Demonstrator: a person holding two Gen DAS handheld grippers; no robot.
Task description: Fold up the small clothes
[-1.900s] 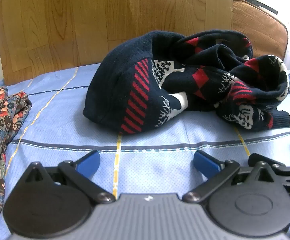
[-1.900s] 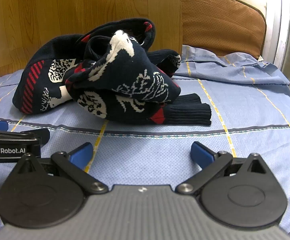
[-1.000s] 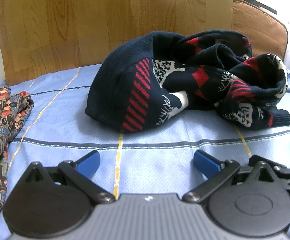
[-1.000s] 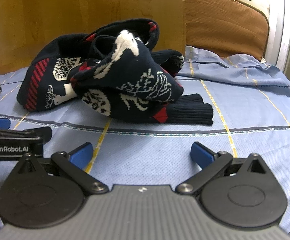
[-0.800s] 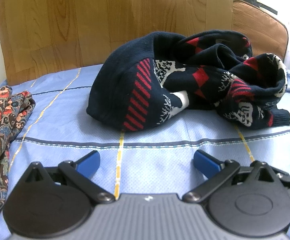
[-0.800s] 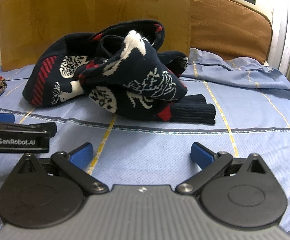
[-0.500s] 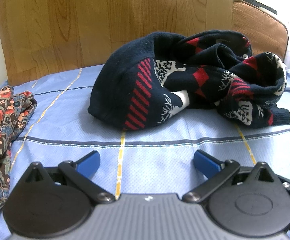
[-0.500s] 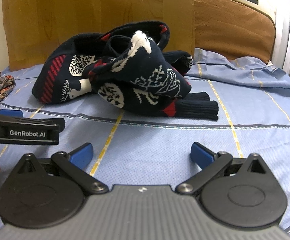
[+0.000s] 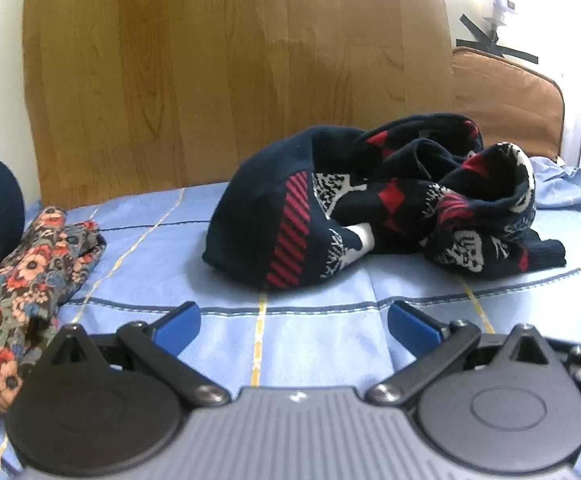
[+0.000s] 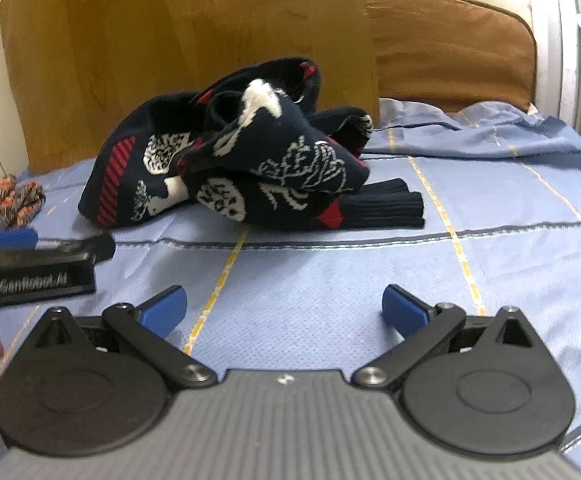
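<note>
A crumpled navy knitted sweater with red stripes and white patterns (image 9: 374, 208) lies heaped on the light blue bedsheet with yellow and dark grid lines (image 9: 322, 332), just in front of the upright wooden board with a plank grain (image 9: 234, 76) that stands at the far edge of the sheet. Its ribbed dark cuffs (image 10: 386, 206) stick out flat on the sheet at the sweater's right end. The left gripper (image 9: 293, 322) hangs low over the sheet on the near side of the sweater, well apart from it, its blue-tipped fingers (image 9: 176, 324) spread wide with nothing between them. The right gripper (image 10: 284, 308) sits likewise near of the sweater and to the right of the left one, its blue pads (image 10: 404, 312) also spread wide and empty above the sheet. To the left of the sweater, near the sheet's edge, lies a bunched floral fabric in orange, red and dark tones (image 9: 22, 280). Behind and to the right of the sweater a brown padded cushion (image 10: 450, 44) leans beside the wooden board, with a rumpled fold of the blue sheet (image 10: 486, 136) at its foot.
</note>
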